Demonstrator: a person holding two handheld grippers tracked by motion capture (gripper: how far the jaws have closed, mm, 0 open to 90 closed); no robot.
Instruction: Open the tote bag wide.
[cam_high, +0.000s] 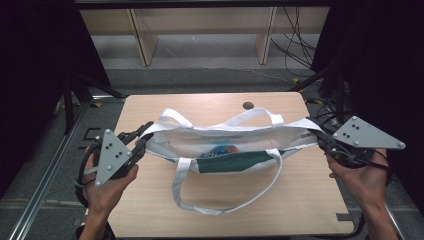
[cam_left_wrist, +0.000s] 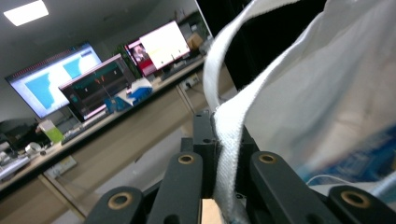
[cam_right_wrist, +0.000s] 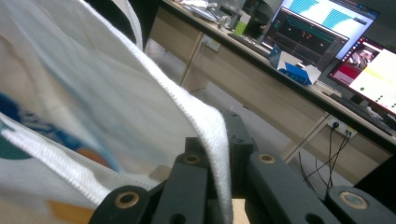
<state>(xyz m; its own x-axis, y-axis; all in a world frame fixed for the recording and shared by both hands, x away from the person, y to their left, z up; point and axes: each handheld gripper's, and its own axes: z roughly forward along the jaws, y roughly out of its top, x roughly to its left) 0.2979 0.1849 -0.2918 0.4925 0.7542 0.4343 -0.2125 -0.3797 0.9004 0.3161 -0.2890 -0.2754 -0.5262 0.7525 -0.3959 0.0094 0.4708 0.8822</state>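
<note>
Jaws of both grippers are pinched on white cloth, as we record from each gripper view. We take the scene left to right in the high view.

Left gripper (cam_high: 144, 136): held in the person's left hand (cam_high: 105, 187) at the left edge of the wooden table (cam_high: 310, 200), grey three-cornered plate on top, jaws pointing toward the table's middle. In the left gripper view, the left gripper (cam_left_wrist: 223, 140) has its two black jaws pressed together on a seamed white edge of the tote bag (cam_left_wrist: 299, 93), where a white strap (cam_left_wrist: 219, 60) rises from it.

Tote bag (cam_high: 220, 145): white canvas with a dark green band along its lower front and a blue and orange print near the middle. We see it stretched sideways between the two grippers, its mouth edge taut. Whether its underside touches the tabletop we cannot tell. One strap loops up at the far side; the near handle (cam_high: 200, 200) hangs down and lies on the table in front.

Right gripper (cam_high: 315, 131): held in the person's right hand (cam_high: 360, 175) at the table's right edge, jaws on the bag's right end. In the right gripper view, the right gripper (cam_right_wrist: 222, 140) has its jaws clamped on the stitched white hem of the bag (cam_right_wrist: 93, 84).

Behind, in both gripper views: desks with lit monitors (cam_right_wrist: 322, 28).
</note>
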